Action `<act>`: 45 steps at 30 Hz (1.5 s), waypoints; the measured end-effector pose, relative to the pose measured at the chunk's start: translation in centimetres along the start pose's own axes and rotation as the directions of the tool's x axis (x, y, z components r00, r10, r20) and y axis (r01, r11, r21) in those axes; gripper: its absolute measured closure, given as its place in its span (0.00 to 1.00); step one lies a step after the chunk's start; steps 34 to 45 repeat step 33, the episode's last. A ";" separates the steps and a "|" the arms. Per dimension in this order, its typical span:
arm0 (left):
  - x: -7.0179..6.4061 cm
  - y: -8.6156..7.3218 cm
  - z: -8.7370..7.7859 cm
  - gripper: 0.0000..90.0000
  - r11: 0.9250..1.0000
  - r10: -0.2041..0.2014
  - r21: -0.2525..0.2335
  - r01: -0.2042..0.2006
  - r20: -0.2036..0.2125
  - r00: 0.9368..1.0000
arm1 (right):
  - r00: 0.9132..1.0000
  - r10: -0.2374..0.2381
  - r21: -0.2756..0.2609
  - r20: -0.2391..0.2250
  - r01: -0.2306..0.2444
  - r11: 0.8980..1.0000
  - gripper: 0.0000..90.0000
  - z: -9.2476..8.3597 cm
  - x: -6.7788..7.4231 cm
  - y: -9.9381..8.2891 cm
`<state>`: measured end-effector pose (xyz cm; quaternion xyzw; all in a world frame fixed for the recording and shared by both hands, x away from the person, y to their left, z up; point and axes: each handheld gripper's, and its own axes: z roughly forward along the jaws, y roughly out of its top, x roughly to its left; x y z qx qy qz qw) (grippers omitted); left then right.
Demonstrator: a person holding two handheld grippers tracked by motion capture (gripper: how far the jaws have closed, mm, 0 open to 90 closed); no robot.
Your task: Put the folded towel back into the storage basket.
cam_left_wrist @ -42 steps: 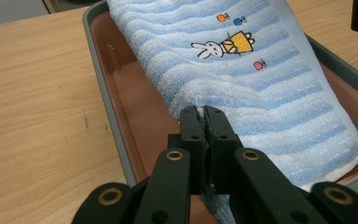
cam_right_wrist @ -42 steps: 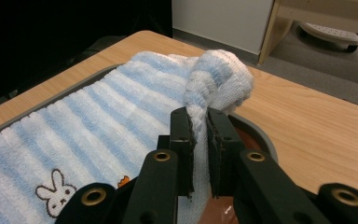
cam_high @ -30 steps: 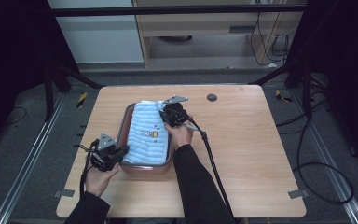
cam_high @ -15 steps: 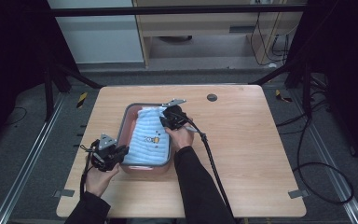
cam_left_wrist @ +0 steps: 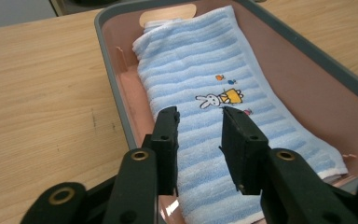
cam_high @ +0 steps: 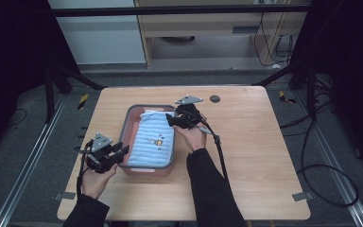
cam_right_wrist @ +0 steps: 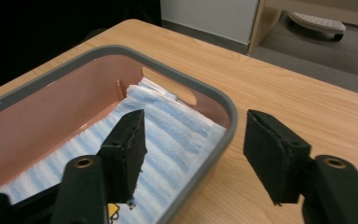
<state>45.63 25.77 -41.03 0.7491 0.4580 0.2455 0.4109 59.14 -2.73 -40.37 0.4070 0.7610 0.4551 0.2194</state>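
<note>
A pink tray with a grey rim (cam_high: 125, 128) sits on the wooden table, and a folded blue striped towel (cam_high: 153, 139) with a small rabbit picture (cam_left_wrist: 209, 99) lies flat inside it. My left gripper (cam_high: 123, 152) is at the tray's near left corner. In the left gripper view it (cam_left_wrist: 198, 116) is open just above the towel's (cam_left_wrist: 200, 70) near end, with nothing between the jaws. My right gripper (cam_high: 169, 119) is at the far right corner. There it (cam_right_wrist: 196, 126) stands wide open astride the rim (cam_right_wrist: 223, 107), one jaw over the towel (cam_right_wrist: 168, 126), the other over the table.
A small dark disc (cam_high: 214, 99) lies on the table beyond the right gripper. The right gripper's cable (cam_high: 219, 149) trails back along the forearm. Bare wood (cam_high: 264, 151) stretches right of the tray. Dark frame bars and a shelf unit stand past the far edge.
The towel's far end, which rode up over the tray's rim, has settled down into the tray. The right gripper has drawn back slightly. The left gripper has barely moved.
</note>
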 end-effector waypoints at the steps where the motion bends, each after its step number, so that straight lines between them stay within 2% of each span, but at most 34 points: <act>1: 0.1 0.1 -0.1 0.69 1.000 0.000 -0.004 0.000 -0.002 1.000 | 1.000 0.006 -0.001 0.002 -0.006 1.000 0.38 -0.4 -0.2 0.0; 6: 0.4 0.2 -0.8 0.59 1.000 -0.010 -0.027 0.010 -0.007 1.000 | 1.000 0.022 -0.023 0.005 -0.022 0.999 0.31 -2.8 -1.4 -0.5; 7: 0.4 0.2 -0.8 0.57 1.000 -0.010 -0.027 0.010 -0.007 1.000 | 1.000 0.022 -0.023 0.005 -0.022 0.999 0.31 -2.8 -1.4 -0.5; 8: 0.6 0.2 -1.0 0.54 0.999 -0.015 -0.035 0.015 -0.006 1.000 | 1.000 0.030 -0.028 0.006 -0.030 0.999 0.28 -4.0 -1.9 -0.9; 9: 0.6 0.2 -1.0 0.52 0.999 -0.015 -0.035 0.015 -0.006 1.000 | 1.000 0.030 -0.028 0.006 -0.030 0.999 0.28 -4.0 -1.9 -0.9; 10: 0.8 0.2 -1.0 0.52 0.999 -0.016 -0.041 0.016 -0.010 1.000 | 1.000 0.027 -0.029 0.008 -0.027 0.999 0.27 -4.4 -2.1 -1.1; 11: 1.0 0.2 -1.1 0.46 0.999 -0.018 -0.042 0.017 -0.021 1.000 | 1.000 0.028 -0.035 0.010 -0.028 0.999 0.25 -5.6 -2.7 -1.6; 12: 1.0 0.2 -1.1 0.44 0.999 -0.018 -0.042 0.017 -0.021 1.000 | 1.000 0.028 -0.035 0.010 -0.028 0.999 0.25 -5.6 -2.7 -1.6; 13: 1.2 0.1 -1.1 0.42 0.999 -0.022 -0.046 0.021 -0.036 0.999 | 0.999 0.039 -0.041 0.010 -0.038 0.998 0.25 -6.7 -3.4 -2.1; 15: 1.4 0.0 -1.1 0.38 0.999 -0.024 -0.049 0.022 -0.049 0.999 | 0.999 0.048 -0.042 0.017 -0.047 0.998 0.24 -7.6 -3.9 -2.7; 17: 1.5 0.0 -1.2 0.36 0.998 -0.025 -0.052 0.023 -0.051 0.998 | 0.999 0.045 -0.043 0.022 -0.044 0.998 0.24 -8.2 -4.3 -3.0; 19: 2.0 -0.1 -1.3 0.34 0.998 -0.034 -0.060 0.030 -0.054 0.998 | 0.998 0.053 -0.054 0.038 -0.051 0.997 0.23 -9.9 -5.6 -4.3; 23: 2.6 -0.4 -1.3 0.32 0.997 -0.041 -0.061 0.038 -0.056 0.998 | 0.996 0.060 -0.049 0.061 -0.057 0.997 0.23 -11.2 -6.7 -5.6; 24: 3.0 -0.5 -1.4 0.32 0.997 -0.047 -0.065 0.043 -0.058 0.997 | 0.994 0.074 -0.050 0.074 -0.071 0.996 0.22 -12.3 -7.4 -6.6; 27: 3.5 -0.8 -1.5 0.31 0.996 -0.056 -0.067 0.052 -0.063 0.996 | 0.992 0.084 -0.052 0.091 -0.079 0.995 0.23 -13.4 -8.4 -7.8; 29: 3.6 -0.9 -1.5 0.30 0.996 -0.061 -0.066 0.057 -0.066 0.996 | 0.991 0.094 -0.053 0.091 -0.090 0.995 0.23 -13.7 -8.8 -8.2; 30: 3.9 -1.1 -1.5 0.30 0.997 -0.060 -0.061 0.056 -0.069 0.996 | 0.989 0.102 -0.049 0.105 -0.098 0.994 0.23 -14.4 -9.5 -9.1; 33: 4.1 -1.4 -1.5 0.29 0.997 -0.061 -0.059 0.057 -0.074 0.995 | 0.987 0.110 -0.043 0.120 -0.106 0.993 0.23 -15.3 -10.2 -10.2; 45: 4.1 -1.4 -1.5 0.29 0.997 -0.061 -0.059 0.057 -0.074 0.995 | 0.987 0.110 -0.043 0.120 -0.106 0.993 0.23 -15.3 -10.2 -10.2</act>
